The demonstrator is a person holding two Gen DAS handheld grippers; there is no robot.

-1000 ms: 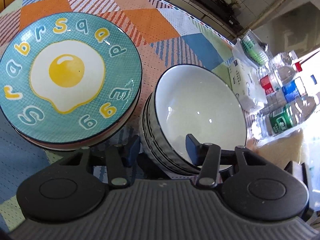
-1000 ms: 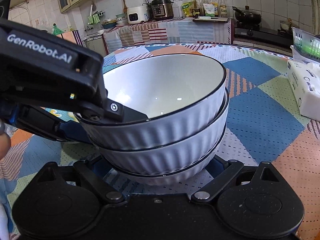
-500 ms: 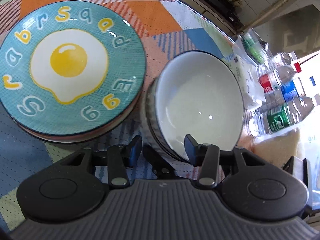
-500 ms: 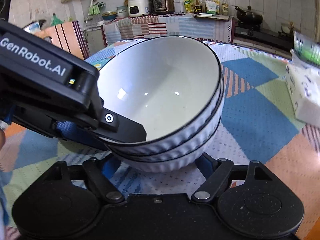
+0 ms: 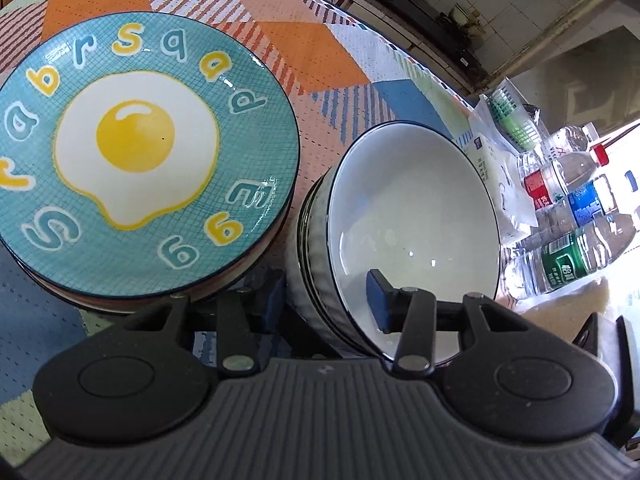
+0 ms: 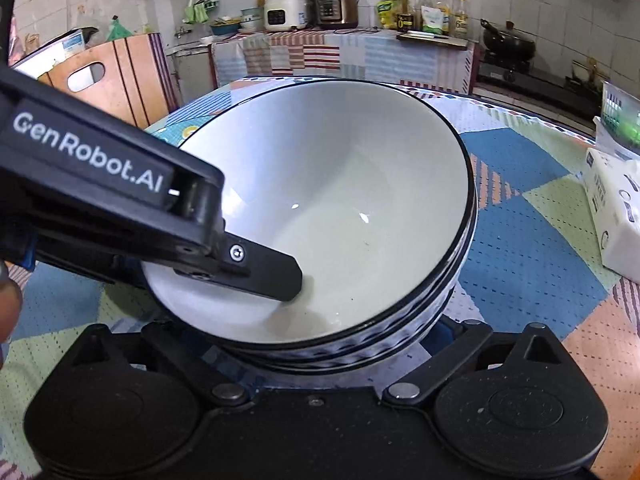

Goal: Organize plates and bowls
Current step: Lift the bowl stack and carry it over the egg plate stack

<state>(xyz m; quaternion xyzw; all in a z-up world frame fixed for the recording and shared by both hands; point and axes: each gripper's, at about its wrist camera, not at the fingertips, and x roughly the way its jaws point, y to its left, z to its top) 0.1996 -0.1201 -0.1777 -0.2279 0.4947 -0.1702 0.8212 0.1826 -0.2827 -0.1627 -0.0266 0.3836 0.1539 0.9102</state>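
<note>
Patchwork cloth (image 5: 304,40) over surface. Water bottles (image 5: 576,216), lying at 3 o'clock. Tissue pack (image 6: 616,208), white, 3 o'clock. Far counter, 12 o'clock: rice cooker (image 6: 282,14), pressure cooker (image 6: 336,4), oil bottles (image 6: 424,10). Wok (image 6: 508,42), 1 o'clock.

I was working in a home kitchen. Behind the round table (image 6: 520,240) with its patchwork cloth ran a tiled wall and a counter (image 6: 340,52) carrying a rice cooker (image 6: 282,14), pressure cooker (image 6: 336,4), oil bottles (image 6: 424,12); a wok (image 6: 506,42) sat right of the counter.
</note>
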